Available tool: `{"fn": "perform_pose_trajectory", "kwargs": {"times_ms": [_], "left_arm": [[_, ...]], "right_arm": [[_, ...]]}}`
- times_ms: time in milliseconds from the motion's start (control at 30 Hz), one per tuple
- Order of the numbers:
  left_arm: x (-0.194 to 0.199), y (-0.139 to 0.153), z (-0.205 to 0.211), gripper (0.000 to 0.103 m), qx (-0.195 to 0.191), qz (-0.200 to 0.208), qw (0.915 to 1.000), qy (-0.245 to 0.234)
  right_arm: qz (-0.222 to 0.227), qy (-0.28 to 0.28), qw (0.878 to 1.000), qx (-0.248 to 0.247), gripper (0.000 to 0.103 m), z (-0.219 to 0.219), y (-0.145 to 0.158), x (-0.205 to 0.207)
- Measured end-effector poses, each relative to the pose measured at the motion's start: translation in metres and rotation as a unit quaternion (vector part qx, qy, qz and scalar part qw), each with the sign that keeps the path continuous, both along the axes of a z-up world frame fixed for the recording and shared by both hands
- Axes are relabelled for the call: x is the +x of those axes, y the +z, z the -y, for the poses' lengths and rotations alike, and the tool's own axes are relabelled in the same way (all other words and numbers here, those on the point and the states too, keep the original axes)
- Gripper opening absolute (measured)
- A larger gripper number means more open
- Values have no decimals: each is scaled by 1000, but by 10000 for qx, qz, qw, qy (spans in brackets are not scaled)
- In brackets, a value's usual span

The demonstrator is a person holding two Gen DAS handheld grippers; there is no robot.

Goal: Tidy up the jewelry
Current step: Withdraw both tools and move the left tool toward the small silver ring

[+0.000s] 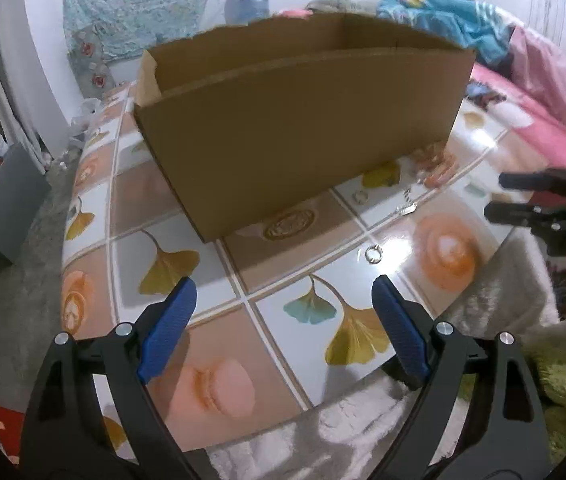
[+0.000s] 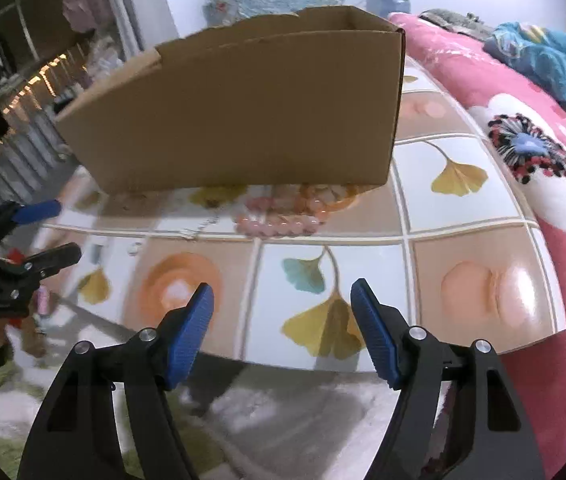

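Note:
An open cardboard box (image 1: 295, 132) stands on a low table (image 1: 243, 280) with a ginkgo-leaf and macaron pattern; it also shows in the right wrist view (image 2: 243, 120). Pink bead bracelets (image 2: 283, 220) lie in front of the box, also in the left wrist view (image 1: 435, 168). A small silver ring (image 1: 372, 255) and a silver chain piece (image 1: 405, 208) lie on the table. My left gripper (image 1: 283, 300) is open and empty above the table's near edge, short of the ring. My right gripper (image 2: 281, 300) is open and empty, short of the bracelets.
A pink flowered blanket (image 2: 523, 152) lies right of the table, with a blue cloth (image 2: 555, 60) behind. A fluffy rug (image 2: 283, 420) and a green plush (image 1: 563, 380) lie at the table's near edge. A grey box (image 1: 7, 204) stands on the floor at left.

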State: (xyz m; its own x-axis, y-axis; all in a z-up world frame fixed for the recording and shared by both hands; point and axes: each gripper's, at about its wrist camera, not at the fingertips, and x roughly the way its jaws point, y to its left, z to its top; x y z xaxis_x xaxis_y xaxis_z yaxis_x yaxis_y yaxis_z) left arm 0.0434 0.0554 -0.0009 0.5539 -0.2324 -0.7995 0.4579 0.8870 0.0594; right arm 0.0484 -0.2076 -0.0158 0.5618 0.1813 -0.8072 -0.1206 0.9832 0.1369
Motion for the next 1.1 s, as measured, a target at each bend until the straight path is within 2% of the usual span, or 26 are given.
{"fn": "perform_pose_trajectory", "kwargs": {"times_ms": [67, 200, 333, 400, 533, 900, 1100], "left_arm": [[3, -6, 2, 86, 64, -36, 10000, 14], [8, -17, 7, 88, 241, -137, 9995, 157], [13, -22, -3, 94, -61, -314, 9989, 330], [14, -25, -8, 95, -193, -395, 9983, 395], [13, -25, -10, 95, -182, -375, 9985, 343], [12, -26, -10, 95, -169, -385, 9990, 157], [14, -26, -9, 95, -188, -347, 9987, 311]], "right_arm": [[148, -20, 9999, -63, 70, 0, 1, 3], [177, -123, 9984, -513, 72, -2, -6, 5], [294, -145, 9959, -844, 83, -8, -12, 6], [301, -123, 9958, -857, 88, -9, -12, 7], [204, -152, 9974, -675, 96, -5, -17, 7], [154, -106, 9980, -609, 97, -1, -18, 12], [289, -192, 9976, -600, 97, -1, -19, 13]]}}
